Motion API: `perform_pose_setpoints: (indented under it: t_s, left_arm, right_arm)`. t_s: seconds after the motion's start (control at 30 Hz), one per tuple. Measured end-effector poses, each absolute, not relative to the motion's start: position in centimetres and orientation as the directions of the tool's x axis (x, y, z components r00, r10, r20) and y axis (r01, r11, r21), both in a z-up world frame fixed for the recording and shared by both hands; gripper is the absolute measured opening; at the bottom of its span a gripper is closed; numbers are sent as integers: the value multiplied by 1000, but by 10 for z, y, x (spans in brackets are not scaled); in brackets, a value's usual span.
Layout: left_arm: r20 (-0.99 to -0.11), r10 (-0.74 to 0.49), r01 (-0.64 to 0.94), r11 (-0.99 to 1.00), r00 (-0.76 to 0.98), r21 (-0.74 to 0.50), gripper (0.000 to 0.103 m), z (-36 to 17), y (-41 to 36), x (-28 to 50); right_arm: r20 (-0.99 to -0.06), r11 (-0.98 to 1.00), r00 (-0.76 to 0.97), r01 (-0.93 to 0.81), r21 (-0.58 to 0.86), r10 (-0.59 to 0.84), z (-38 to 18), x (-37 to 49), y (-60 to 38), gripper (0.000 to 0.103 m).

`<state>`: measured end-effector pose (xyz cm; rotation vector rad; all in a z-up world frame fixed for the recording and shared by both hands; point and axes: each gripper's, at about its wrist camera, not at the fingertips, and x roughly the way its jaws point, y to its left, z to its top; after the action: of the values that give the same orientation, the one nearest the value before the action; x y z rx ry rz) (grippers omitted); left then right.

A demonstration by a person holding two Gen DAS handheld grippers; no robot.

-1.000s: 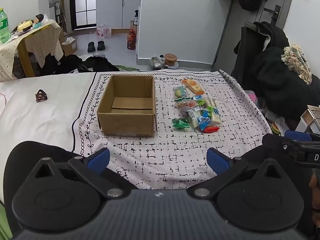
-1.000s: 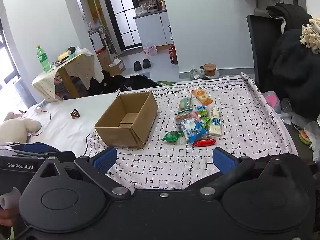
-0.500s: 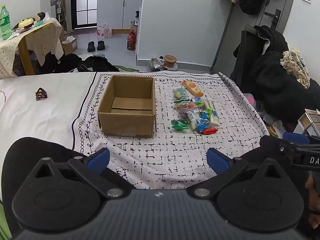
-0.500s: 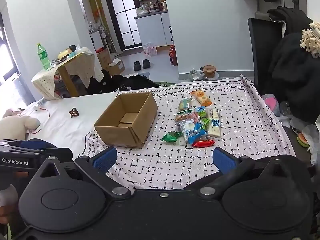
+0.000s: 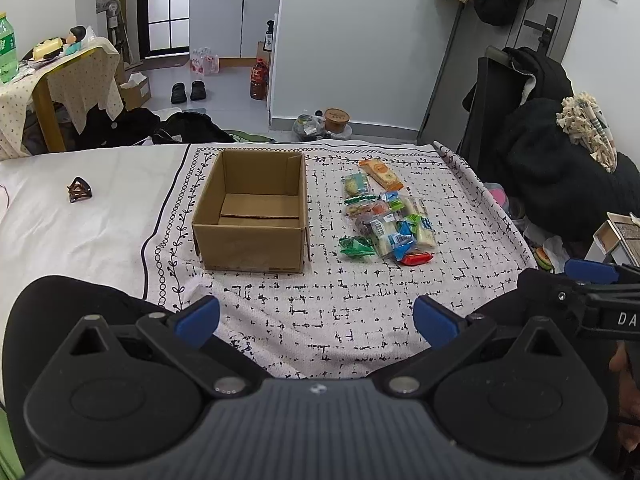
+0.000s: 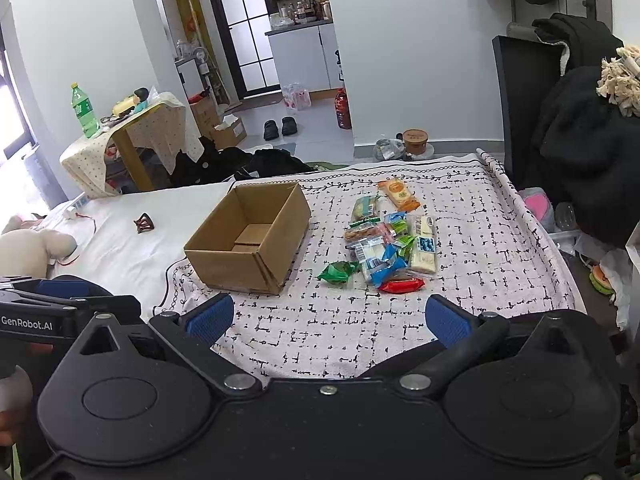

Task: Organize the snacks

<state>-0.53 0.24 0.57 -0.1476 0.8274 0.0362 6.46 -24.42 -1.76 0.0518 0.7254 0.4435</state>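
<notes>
While both jaws stand wide and empty, the left hand-held gripper (image 5: 316,316) and right hand-held gripper (image 6: 328,316) hang over the bed's patterned cloth (image 5: 360,300). Farther on, light, crinkly snack packets (image 6: 386,240) lie heaped beside the empty cardboard box (image 6: 248,240); I'd pinch a sealed edge.

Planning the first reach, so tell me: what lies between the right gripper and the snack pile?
Only bare patterned cloth: nothing sits between the open right gripper and the snack pile, as the right wrist view shows.
</notes>
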Motion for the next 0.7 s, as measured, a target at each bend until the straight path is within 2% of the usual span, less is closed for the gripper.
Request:
perform_pose_setpoints:
  t_s: [0.7]
  left_arm:
    - [-739, -36, -77, 990, 673, -118, 102, 7, -1, -6]
  right_arm:
    - [-634, 905, 657, -382, 186, 408, -17, 64, -244, 103]
